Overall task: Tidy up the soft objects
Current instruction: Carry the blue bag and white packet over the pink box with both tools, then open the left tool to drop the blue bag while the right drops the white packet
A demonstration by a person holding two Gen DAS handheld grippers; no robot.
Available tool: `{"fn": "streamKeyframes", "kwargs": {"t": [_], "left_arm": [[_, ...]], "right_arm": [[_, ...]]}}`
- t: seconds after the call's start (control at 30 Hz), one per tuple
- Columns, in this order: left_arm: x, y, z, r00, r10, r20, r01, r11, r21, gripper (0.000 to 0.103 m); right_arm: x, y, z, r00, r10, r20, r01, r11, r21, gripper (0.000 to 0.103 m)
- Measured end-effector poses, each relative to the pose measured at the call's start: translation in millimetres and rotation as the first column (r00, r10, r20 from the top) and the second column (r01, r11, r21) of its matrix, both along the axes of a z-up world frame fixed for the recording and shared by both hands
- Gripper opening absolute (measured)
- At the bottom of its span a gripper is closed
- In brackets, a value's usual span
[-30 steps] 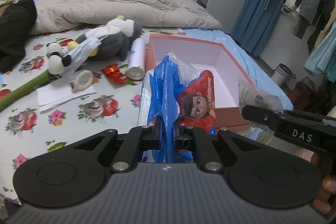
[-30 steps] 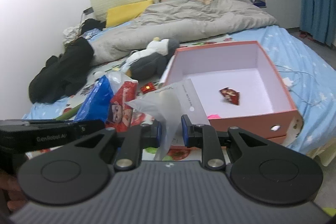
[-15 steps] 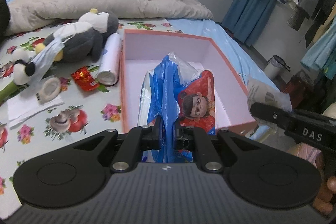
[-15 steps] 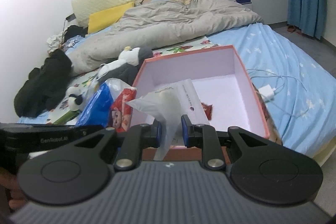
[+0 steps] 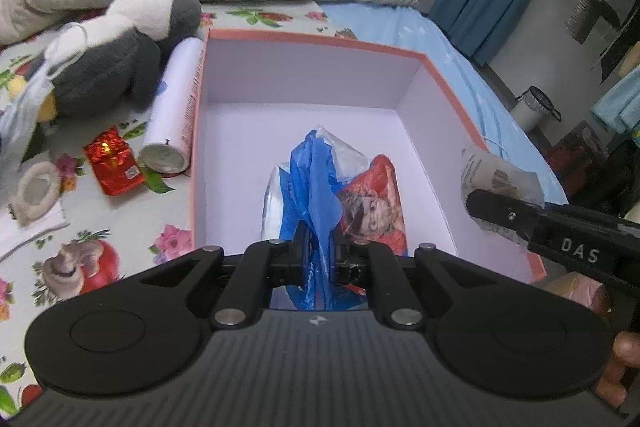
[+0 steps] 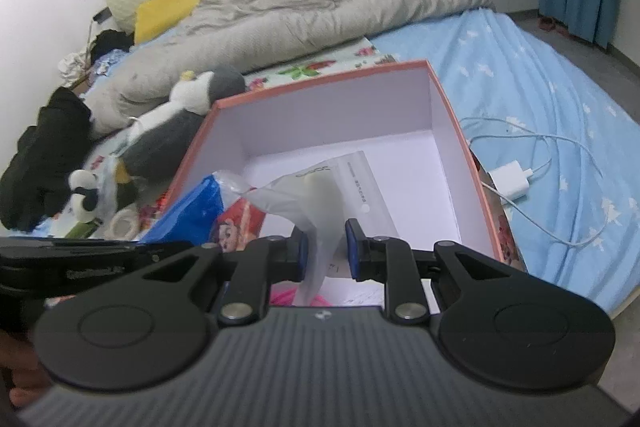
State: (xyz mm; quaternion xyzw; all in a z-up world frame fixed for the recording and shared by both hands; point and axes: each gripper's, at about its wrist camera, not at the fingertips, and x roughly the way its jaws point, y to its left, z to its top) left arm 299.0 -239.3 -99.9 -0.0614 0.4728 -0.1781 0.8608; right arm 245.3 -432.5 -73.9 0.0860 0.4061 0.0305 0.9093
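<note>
Two grips, one load: my left jaws (image 5: 320,259) pinch the blue bag (image 5: 316,187) narrow, my right jaws (image 6: 325,247) clamp the clear bag (image 6: 316,203). Both hang mid-frame over the open box (image 5: 452,83) on the bed, held high so they can drop inside, I judge.

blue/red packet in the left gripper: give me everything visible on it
The soft plastic packet is crinkled, blue on one side, red with a cartoon face on the other, with clear film at its top. It stands upright, its lower edge pinched in the shut left gripper, held over the open pink box. Nothing else visibly touches it.
</note>
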Motion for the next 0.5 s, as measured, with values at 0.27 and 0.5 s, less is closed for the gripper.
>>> {"fn": "streamKeyframes", "kwargs": {"t": [0.27,0.5], "left_arm": [[34,-12,-31,0.999,-0.01,-0.05,0.011,1.0,0.028,0.011],[40,-10,-39,0.998,0.01,-0.059,-0.007,0.998,0.058,0.016]], "right_arm": [[37,-11,-38,0.997,-0.013,-0.082,0.014,1.0,0.011,0.024],[45,-12,-49,0.993,-0.001,-0.115,0.003,1.0,0.02,0.028]]}}
